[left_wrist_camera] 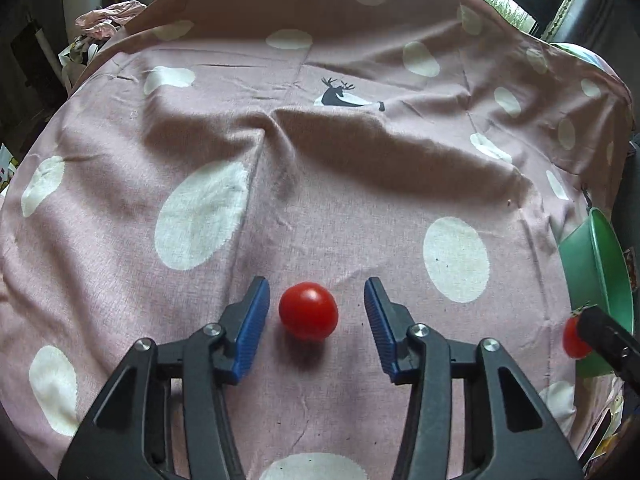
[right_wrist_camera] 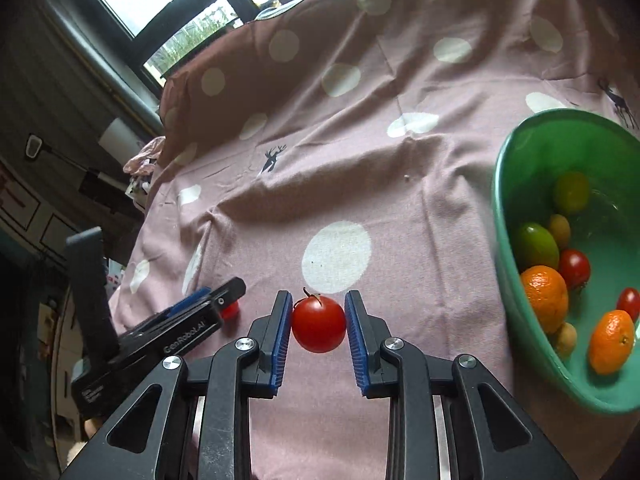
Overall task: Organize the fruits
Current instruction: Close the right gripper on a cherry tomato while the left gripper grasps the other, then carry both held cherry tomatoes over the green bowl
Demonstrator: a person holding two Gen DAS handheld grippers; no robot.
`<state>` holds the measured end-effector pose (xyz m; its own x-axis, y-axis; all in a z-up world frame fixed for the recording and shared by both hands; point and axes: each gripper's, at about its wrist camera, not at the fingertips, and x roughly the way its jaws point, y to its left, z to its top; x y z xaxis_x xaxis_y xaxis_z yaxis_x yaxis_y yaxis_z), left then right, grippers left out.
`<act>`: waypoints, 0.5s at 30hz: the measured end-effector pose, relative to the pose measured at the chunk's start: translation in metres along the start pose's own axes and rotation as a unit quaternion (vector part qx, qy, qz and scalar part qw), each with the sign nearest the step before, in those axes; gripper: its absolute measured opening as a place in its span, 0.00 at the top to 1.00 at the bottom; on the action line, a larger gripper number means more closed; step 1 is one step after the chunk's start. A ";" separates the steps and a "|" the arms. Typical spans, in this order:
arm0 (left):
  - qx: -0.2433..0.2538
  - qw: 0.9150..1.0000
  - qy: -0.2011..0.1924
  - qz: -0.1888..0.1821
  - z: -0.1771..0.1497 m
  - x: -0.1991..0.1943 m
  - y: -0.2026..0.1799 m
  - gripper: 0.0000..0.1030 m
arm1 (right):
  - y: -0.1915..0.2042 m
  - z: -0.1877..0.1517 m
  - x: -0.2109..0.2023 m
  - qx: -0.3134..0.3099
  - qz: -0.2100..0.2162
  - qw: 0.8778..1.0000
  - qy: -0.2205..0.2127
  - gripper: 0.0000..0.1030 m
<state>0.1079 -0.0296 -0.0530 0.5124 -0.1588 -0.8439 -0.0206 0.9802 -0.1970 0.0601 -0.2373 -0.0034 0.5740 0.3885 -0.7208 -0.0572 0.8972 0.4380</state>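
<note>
Right fingers clamp a stemmed tomato; left fingers straddle another tomato, untouching

pink dotted cloth, tomato, green bowl

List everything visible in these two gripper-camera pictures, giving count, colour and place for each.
cloth: one, pink with white dots, covering the surface
bowl: one, green, on the cloth
loose tomato: one, red, on the cloth
held tomato: one, red, clamped between blue pads
bowl tomatoes: two, red, in the bowl
oranges: two, orange, in the bowl
green fruits: two, greenish, in the bowl
small fruits: two, yellowish-brown, in the bowl
left gripper: one, black and blue, open around the loose tomato
right gripper: one, black and blue, shut on the held tomato
</note>
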 end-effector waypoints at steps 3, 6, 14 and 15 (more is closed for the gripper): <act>0.005 1.000 -0.006 0.003 -0.002 -0.003 0.000 0.55 | -0.007 0.003 -0.014 0.009 0.003 1.000 -0.024 0.72; 0.002 1.000 -0.004 -0.001 -0.004 -0.003 0.001 0.55 | -0.011 0.006 -0.019 0.012 -0.010 0.999 -0.039 0.72; 0.021 1.000 -0.005 0.018 -0.008 0.001 -0.002 0.72 | -0.021 0.003 -0.021 0.029 0.002 0.999 -0.032 0.72; 0.020 1.000 -0.005 0.018 -0.008 0.001 -0.001 0.72 | -0.022 0.002 -0.020 0.031 0.000 0.999 -0.032 0.72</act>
<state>0.1020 -0.0317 -0.0578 0.5214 -0.1221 -0.8446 -0.0049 0.9893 -0.1460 0.0514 -0.2648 0.0029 0.6252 0.3731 -0.6855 -0.0087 0.8816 0.4719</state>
